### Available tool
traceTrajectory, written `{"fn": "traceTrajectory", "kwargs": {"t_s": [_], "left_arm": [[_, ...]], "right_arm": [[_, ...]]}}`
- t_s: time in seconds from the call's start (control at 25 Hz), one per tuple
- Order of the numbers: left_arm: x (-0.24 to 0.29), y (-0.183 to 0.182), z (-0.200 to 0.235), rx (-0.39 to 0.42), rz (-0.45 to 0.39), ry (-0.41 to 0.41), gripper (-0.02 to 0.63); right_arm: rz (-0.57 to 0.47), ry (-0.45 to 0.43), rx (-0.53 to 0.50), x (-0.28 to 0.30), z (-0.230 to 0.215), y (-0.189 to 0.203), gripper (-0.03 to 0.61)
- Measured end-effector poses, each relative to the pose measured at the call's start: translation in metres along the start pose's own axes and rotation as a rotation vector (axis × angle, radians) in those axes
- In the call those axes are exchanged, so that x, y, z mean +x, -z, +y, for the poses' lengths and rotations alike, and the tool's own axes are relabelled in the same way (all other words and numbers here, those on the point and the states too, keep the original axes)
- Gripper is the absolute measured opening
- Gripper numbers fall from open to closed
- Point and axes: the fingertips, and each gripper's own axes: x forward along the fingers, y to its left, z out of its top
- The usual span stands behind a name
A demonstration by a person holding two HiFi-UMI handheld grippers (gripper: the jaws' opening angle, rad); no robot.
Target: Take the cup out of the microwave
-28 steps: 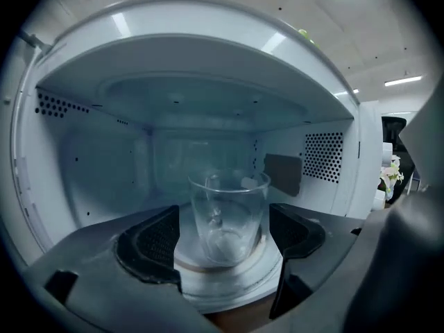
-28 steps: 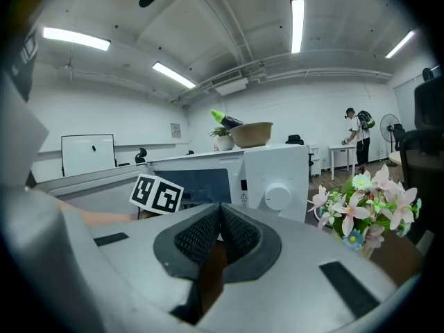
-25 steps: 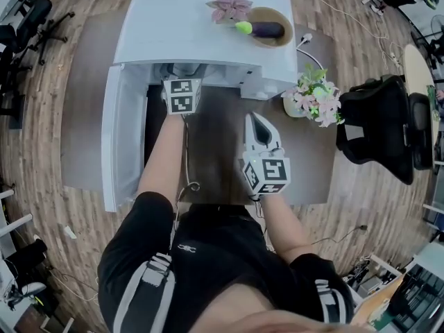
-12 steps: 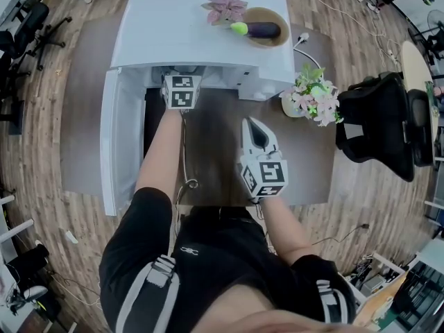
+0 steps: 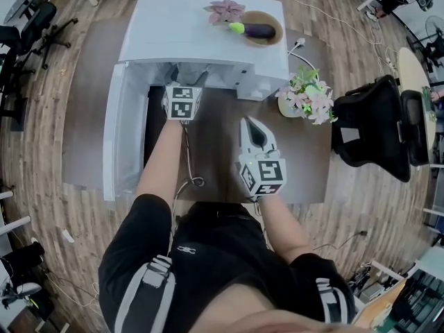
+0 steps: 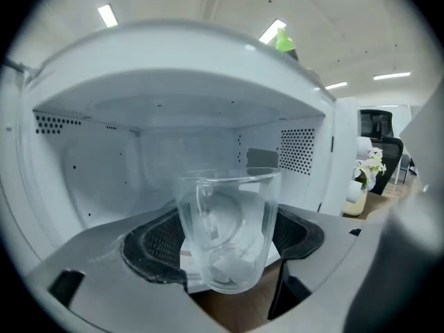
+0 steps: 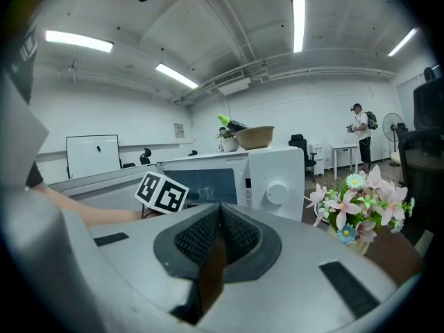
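A clear glass cup [image 6: 225,231] with a handle sits between the pads of my left gripper [image 6: 229,245], which is shut on it. It hangs at the mouth of the white microwave [image 5: 201,30], and the bare cavity [image 6: 166,151] shows behind it. The microwave door [image 5: 118,141] stands swung open at the left. In the head view my left gripper [image 5: 184,82] reaches under the microwave's front edge, and the cup is hidden there. My right gripper [image 5: 252,122] hovers over the brown table [image 5: 215,151], shut with nothing in it.
On top of the microwave are a bowl [image 5: 260,28] with an aubergine and a pink plant [image 5: 227,10]. A vase of flowers [image 5: 305,99] stands at the table's right. A black office chair [image 5: 374,130] is further right. A cable [image 5: 187,179] trails from the left gripper.
My left gripper has drawn back a little from the microwave toward the person, with the cup in it. The right gripper has barely moved.
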Motion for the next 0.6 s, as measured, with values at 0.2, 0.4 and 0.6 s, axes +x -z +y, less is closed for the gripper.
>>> {"fn": "traceTrajectory", "kwargs": {"t_s": [0.2,0.4,0.6], "left_arm": [[-0.047,-0.011,-0.021,-0.006,-0.029,0.012,0.371],[-0.109,-0.035,-0.042,-0.015,-0.072,0.002,0.371],[-0.179,-0.069,-0.069,-0.007,-0.122,0.005,0.371]], "right_arm": [[-0.046,-0.025,0.003,-0.018,0.007,-0.020,0.001],[-0.109,-0.051,0.003,-0.041,0.011,-0.048,0.000],[-0.160,-0.065,-0.013,-0.066,0.012,-0.075,0.000]]}}
